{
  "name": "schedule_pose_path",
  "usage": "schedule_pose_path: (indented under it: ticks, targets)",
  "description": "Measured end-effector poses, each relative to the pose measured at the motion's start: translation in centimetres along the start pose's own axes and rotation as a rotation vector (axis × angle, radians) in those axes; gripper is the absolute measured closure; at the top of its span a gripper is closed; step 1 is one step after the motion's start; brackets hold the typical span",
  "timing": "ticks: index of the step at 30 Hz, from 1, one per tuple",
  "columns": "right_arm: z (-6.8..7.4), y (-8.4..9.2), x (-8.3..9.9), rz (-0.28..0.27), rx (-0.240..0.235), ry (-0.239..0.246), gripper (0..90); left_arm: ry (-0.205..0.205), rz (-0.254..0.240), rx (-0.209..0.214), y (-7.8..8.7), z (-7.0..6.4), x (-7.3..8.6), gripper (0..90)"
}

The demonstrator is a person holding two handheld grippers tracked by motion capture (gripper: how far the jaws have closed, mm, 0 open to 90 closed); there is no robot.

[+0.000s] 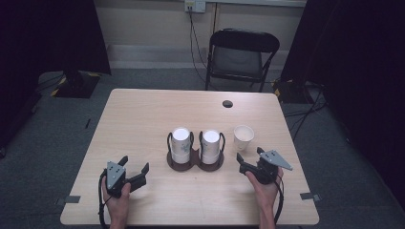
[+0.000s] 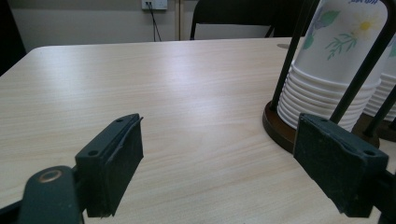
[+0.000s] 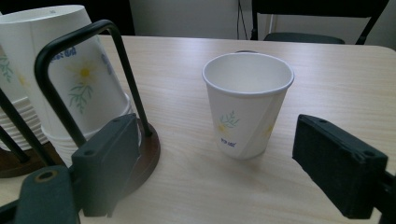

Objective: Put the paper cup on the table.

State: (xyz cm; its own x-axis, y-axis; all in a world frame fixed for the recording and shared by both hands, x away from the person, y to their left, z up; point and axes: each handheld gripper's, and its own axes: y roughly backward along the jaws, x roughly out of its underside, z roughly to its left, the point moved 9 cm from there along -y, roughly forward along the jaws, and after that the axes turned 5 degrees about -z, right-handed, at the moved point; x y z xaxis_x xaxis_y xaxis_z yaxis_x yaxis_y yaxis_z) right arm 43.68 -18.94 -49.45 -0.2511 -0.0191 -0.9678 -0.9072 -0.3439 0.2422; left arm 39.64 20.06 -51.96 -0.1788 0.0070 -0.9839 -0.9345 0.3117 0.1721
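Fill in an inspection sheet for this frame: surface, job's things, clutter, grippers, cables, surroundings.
Surface: light wood table, with a dark round hole near the far edge.
Job's things: single paper cup upright, mouth up, beside a two-bay holder with two stacks of upturned cups.
Clutter: nothing seen.
Grippers: left gripper and right gripper both open, holding nothing.
Cables: one trails from each gripper; others on the floor.
Surroundings: folding chair, wall socket, black curtains.

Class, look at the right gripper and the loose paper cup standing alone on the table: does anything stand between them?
Nothing visible does. The right gripper is open and faces the loose paper cup across bare table. The cup holder stands off to one side.
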Motion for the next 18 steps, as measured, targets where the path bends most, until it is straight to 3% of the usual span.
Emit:
schedule_pose_path:
  ticks: [9, 18]
  targets:
    - [1.0, 1.9, 1.2, -0.026, 0.008, -0.023, 15.7, -0.002, -0.006, 0.002, 0.0, 0.0, 0.0, 15.6]
    - [2.1, 3.3, 3.1, -0.032, 0.034, -0.010, 16.2, -0.009, -0.009, 0.001, 0.1, -0.1, 0.0, 15.5]
